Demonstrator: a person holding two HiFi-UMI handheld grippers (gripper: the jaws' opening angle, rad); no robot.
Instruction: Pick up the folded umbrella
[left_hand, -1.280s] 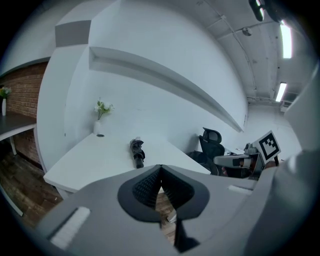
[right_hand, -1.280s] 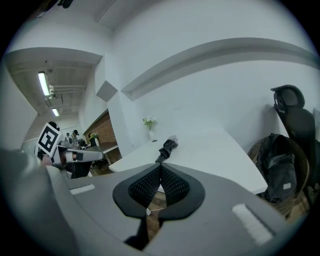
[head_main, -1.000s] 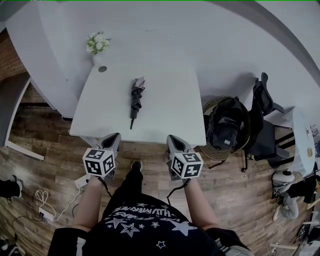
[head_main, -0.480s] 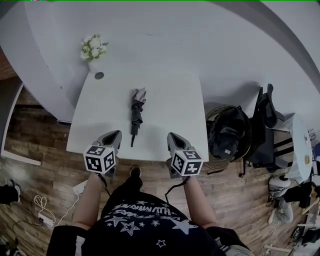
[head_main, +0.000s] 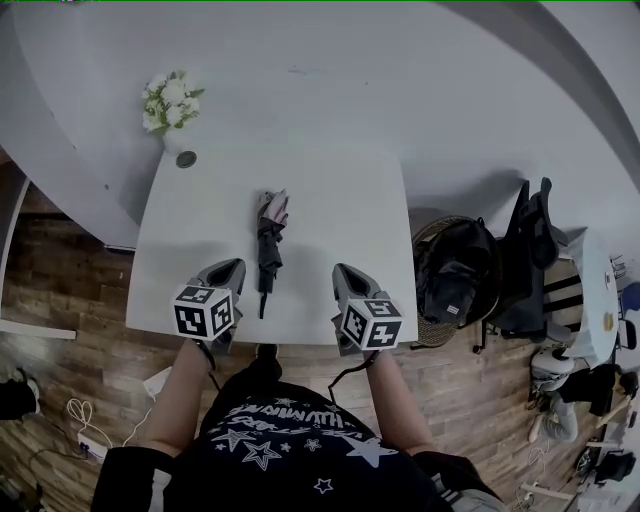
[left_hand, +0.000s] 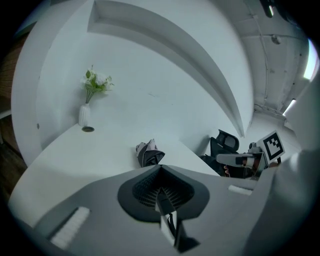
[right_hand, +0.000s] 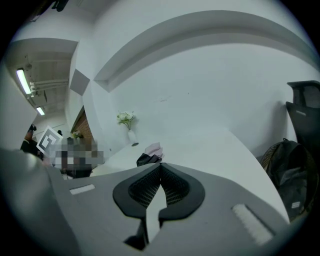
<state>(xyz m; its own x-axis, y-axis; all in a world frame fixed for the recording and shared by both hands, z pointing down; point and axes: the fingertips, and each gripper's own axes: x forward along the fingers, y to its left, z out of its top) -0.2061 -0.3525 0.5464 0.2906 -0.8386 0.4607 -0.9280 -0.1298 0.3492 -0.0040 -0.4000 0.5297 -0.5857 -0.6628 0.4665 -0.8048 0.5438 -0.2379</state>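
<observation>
The folded umbrella (head_main: 268, 243), dark with a pinkish end, lies lengthwise on the white table (head_main: 340, 200), handle toward me. My left gripper (head_main: 227, 272) hangs over the table's near edge just left of the umbrella's handle end, jaws shut and empty. My right gripper (head_main: 343, 275) is over the near edge to the umbrella's right, jaws together with nothing between them. In the left gripper view the umbrella (left_hand: 149, 154) lies just beyond the shut left gripper (left_hand: 161, 168). In the right gripper view the umbrella (right_hand: 149, 154) sits ahead and slightly left of the right gripper (right_hand: 161, 164).
A white vase of flowers (head_main: 166, 103) and a small dark round disc (head_main: 186, 159) stand at the table's far left corner. A basket with a black backpack (head_main: 455, 262) and a dark office chair (head_main: 530, 245) stand right of the table. Wooden floor lies around it.
Both grippers have moved forward from short of the table to over its near edge, either side of the umbrella's handle end. The umbrella has not moved on the table.
</observation>
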